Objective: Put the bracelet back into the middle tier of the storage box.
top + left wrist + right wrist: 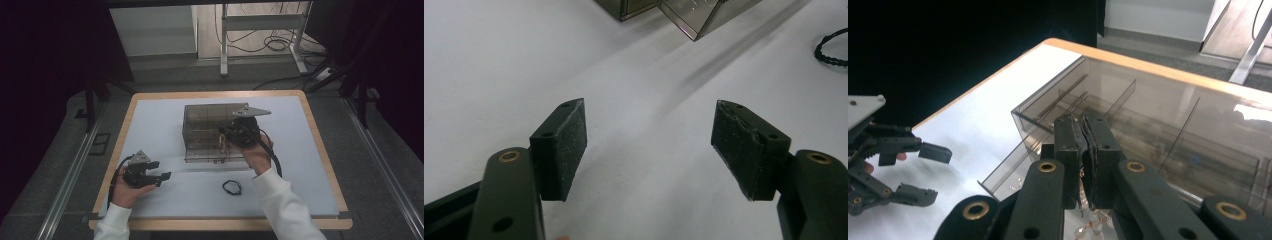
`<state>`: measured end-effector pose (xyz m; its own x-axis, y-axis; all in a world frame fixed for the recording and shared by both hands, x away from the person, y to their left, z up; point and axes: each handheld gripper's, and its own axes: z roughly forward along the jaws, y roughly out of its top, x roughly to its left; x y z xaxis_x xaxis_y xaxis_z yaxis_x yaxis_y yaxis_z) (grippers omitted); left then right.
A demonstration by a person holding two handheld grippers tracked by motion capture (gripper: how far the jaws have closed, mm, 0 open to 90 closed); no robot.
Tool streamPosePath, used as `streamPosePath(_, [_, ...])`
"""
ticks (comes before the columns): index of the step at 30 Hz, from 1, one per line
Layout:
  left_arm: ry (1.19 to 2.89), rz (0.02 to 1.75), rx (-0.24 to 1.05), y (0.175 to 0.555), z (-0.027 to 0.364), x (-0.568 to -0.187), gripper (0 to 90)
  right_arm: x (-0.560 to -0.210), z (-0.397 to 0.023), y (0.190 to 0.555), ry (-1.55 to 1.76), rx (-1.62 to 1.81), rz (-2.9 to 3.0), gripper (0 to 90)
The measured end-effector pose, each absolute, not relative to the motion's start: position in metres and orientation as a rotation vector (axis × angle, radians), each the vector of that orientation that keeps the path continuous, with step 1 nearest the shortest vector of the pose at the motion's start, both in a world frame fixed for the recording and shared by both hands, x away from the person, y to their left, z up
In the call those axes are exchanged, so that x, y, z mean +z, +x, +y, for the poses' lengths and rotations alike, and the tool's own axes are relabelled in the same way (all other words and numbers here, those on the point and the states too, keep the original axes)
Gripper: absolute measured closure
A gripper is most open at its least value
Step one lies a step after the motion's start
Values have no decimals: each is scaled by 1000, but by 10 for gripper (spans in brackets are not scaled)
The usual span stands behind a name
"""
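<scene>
My right tool (231,131) hangs over the smoky clear organiser box (212,131), which sits near the middle of the tabletop (160,125), a little toward the far edge. Its jaws are pinched almost fully together; in the right gripper view a thin strand with pale beads (1088,227) dangles from between the pads, so I judge I have a bead chain or bracelet by its string. Pinching it by the tip lets the rest hang straight, which should make it easy to feed into a narrow space. The box has its drawer (210,154) pulled out toward my near edge, leaving the compartments open from above; that is likely why I hold the strand directly over it, pointing down. Which compartment lies beneath the beads I cannot tell. My left tool (162,176) rests low near the near-left corner, well apart from the box, jaws spread wide with nothing between them; the left gripper view shows bare white surface between the two pads (569,145). I keep it parked there, out of the way yet aimed toward the drawer, ready to steady or shut it. A small dark looped cord (232,187) lies flat on the tabletop near the near edge, between my two hands, just in front of the drawer, probably next in line for sorting.
</scene>
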<state>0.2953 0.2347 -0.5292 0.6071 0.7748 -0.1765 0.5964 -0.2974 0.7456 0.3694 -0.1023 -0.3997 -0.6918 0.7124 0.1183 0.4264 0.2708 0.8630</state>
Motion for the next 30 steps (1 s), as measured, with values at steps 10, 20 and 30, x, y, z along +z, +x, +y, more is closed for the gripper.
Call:
streamPosePath(10, [2017, 1083, 272, 295, 234, -530, 305, -414, -102, 369, 1047, 1324, 2303, 857])
streamPosePath(20, [2022, 1082, 271, 295, 234, -530, 305, -430, -99, 370, 1054, 1249, 2359, 856])
streamPosePath(30, [2026, 1080, 268, 296, 234, -531, 304, -442, -98, 372, 1056, 1170, 2422, 855])
